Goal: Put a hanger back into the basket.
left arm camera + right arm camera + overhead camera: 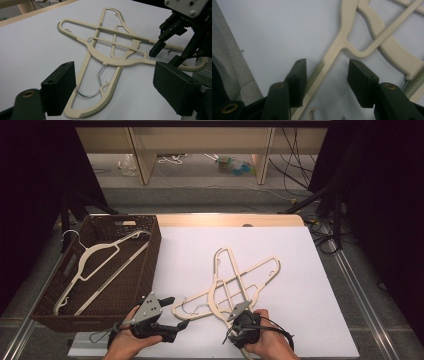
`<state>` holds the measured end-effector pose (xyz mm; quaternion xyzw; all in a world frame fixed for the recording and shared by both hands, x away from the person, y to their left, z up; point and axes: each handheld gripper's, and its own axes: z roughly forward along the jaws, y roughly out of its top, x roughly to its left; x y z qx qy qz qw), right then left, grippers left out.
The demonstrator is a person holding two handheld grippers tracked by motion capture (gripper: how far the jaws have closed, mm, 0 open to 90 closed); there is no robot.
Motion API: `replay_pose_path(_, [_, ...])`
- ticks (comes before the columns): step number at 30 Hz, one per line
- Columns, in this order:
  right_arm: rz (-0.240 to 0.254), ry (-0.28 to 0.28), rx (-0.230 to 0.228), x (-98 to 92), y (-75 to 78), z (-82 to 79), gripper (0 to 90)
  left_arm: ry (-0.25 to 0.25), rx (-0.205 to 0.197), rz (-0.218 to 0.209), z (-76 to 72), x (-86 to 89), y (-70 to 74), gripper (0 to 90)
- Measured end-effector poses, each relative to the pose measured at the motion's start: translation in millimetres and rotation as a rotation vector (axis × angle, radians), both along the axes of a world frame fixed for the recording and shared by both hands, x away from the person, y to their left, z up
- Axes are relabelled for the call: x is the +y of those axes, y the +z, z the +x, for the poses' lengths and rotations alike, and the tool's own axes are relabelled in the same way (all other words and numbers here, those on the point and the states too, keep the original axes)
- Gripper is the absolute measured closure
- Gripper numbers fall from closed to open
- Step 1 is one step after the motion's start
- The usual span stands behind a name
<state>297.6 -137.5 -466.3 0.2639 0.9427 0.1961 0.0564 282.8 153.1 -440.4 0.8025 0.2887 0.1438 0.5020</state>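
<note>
My right claw (239, 312) stands with its jaws apart, low centre of the high view, straddling the lower arm of one of two crossed cream hangers (235, 282) on the white surface (310, 320). In the right gripper view, the ribbed bar of that hanger arm (325, 72) runs up between the two black jaws, close against the left one; nothing is clamped yet.

My left claw (176, 312) is likewise spread, at lower left centre of the high view, aimed rightward at the near end of the pair. In the left gripper view, the wire hook (93, 85) of the upper hanger lies ahead of the jaws, untouched.

Progress, as I judge it: one cream hanger (97, 270) already lies in the brown woven basket (145, 270) at left of frame, its hook toward the upper left corner. Two hangers remain on the surface, overlapped in an X, right of the basket and apart from it. Roughly a third done.

Pose: both hands enter from the bottom edge, forearms low, grippers nearly level with the surface, right hand rolled inward.
</note>
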Motion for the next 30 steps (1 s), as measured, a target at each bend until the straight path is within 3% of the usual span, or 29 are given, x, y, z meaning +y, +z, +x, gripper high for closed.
replay_pose_path(6, [-0.027,0.014,0.026,-1.6,3.1,2.0,65.6,-0.001,0.004,-0.007,-0.5,1.2,-0.4,19.2])
replay_pose_path(12, [-0.03,-0.012,0.044,-10.4,5.0,4.2,71.3,0.001,0.005,-0.003,-0.8,2.2,-0.4,19.6])
replay_pose_path(15, [-0.065,-0.034,0.051,-23.1,7.4,6.5,73.0,-0.001,0.005,-0.001,-0.6,2.7,-0.4,19.8])
replay_pose_path(21, [-0.048,-0.07,0.073,-42.5,9.5,9.9,75.2,0.002,0.0,-0.01,1.2,4.3,-0.7,20.0])
replay_pose_path(25, [-0.045,-0.093,0.08,-41.3,7.9,11.5,73.1,0.0,0.008,-0.01,1.0,4.0,-2.0,20.1])
replay_pose_path(30, [-0.096,-0.108,0.085,-30.5,7.7,12.5,70.6,-0.003,0.014,-0.004,1.7,2.3,-2.6,20.2])
